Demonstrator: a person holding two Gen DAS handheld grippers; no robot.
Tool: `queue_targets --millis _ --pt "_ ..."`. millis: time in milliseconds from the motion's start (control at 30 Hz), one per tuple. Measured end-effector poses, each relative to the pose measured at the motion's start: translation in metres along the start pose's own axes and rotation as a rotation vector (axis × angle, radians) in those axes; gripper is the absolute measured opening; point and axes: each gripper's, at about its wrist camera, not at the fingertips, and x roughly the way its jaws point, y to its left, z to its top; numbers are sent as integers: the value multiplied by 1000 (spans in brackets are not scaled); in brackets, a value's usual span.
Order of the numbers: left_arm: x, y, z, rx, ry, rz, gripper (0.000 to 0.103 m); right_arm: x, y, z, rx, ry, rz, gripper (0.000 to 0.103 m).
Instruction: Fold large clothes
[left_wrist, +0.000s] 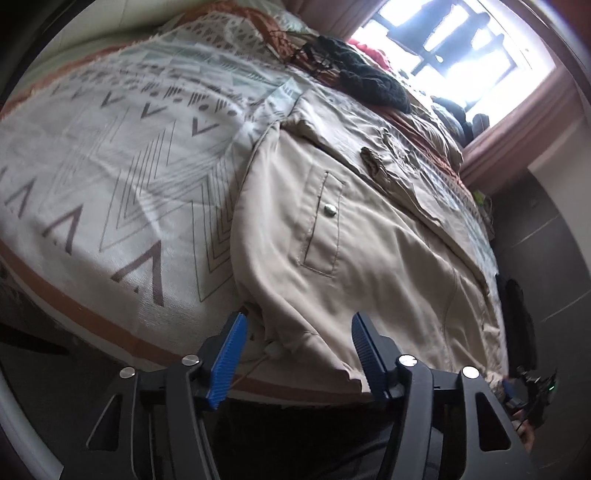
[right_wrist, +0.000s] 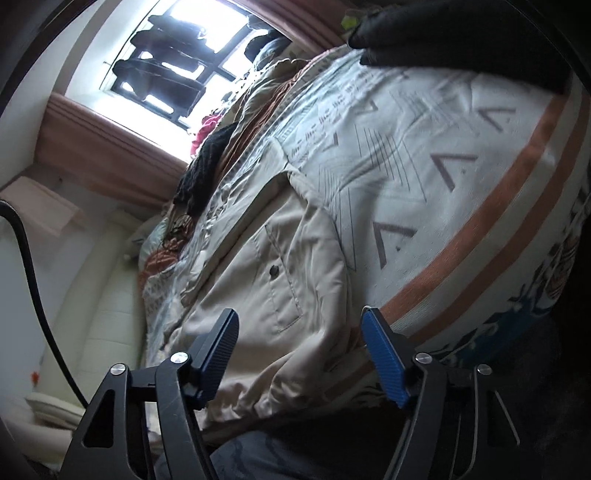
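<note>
Both grippers at jacket hem, jaws apart, nothing pinched.
Left gripper (left_wrist: 297, 354) and right gripper (right_wrist: 299, 354) straddled the beige jacket (left_wrist: 369, 251); soft, limp, light cloth — take hem corners.

The bedspread (left_wrist: 92, 177) lies bare and flat across the left half of the left wrist view, giving open room there. The beige jacket (left_wrist: 351, 240) covers the centre and lower right, its hem hanging over the bed's near edge between the blue pads (left_wrist: 227, 365). A dark knitted heap (left_wrist: 373, 79) and other clothes crowd the upper right by the window (left_wrist: 454, 48). In the right wrist view, a black cable (right_wrist: 33, 280) crosses the left side.
</note>
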Motion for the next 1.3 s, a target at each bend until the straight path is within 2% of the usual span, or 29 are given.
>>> queue_targets --millis 100,267,467,600,800,900,967,1033,1167,1300 --pt "9 5 1 -23 21 -10 48 10 -4 -1 6 15 21 68" --pt "20 9 8 -51 28 -17 46 27 -10 2 9 25 6 68" --pt "40 11 21 -75 61 -15 41 39 -7 21 12 14 12 68" --pt "48 12 32 -85 69 -9 36 51 -7 35 18 13 -26 68" --pt "27 14 43 -48 40 45 36 65 -14 48 22 36 -73 68" --pt "22 28 45 -66 21 71 41 69 -14 47 6 49 -79 68" --pt "28 39 47 -105 28 61 43 70 -14 46 1 54 -73 68" --pt "38 50 47 -152 32 21 43 72 -14 43 9 64 -53 68" --pt "48 46 54 -156 16 -10 43 73 -14 36 12 91 -21 69" --pt "59 38 56 -184 52 -83 43 70 -19 27 36 121 40 69"
